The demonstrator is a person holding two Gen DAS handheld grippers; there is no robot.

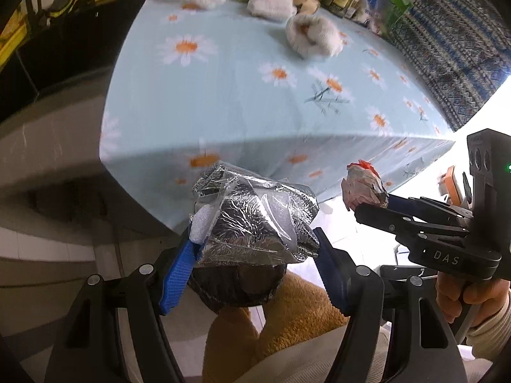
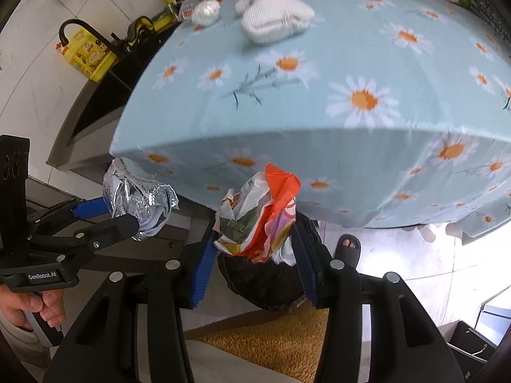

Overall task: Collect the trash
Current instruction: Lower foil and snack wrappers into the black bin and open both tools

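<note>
left gripper (image 1: 255,239) clamped on crumpled foil wrapper (image 1: 252,214), right gripper (image 2: 255,239) clamped on crumpled orange wrapper (image 2: 265,214), both above black bin (image 2: 265,281), daisy tablecloth (image 2: 319,95) behind

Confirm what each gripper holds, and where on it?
Left gripper: crumpled silver foil wrapper, fingers clamped across its lower sides. Right gripper: crumpled orange-and-white wrapper, clamped across its lower part.
</note>
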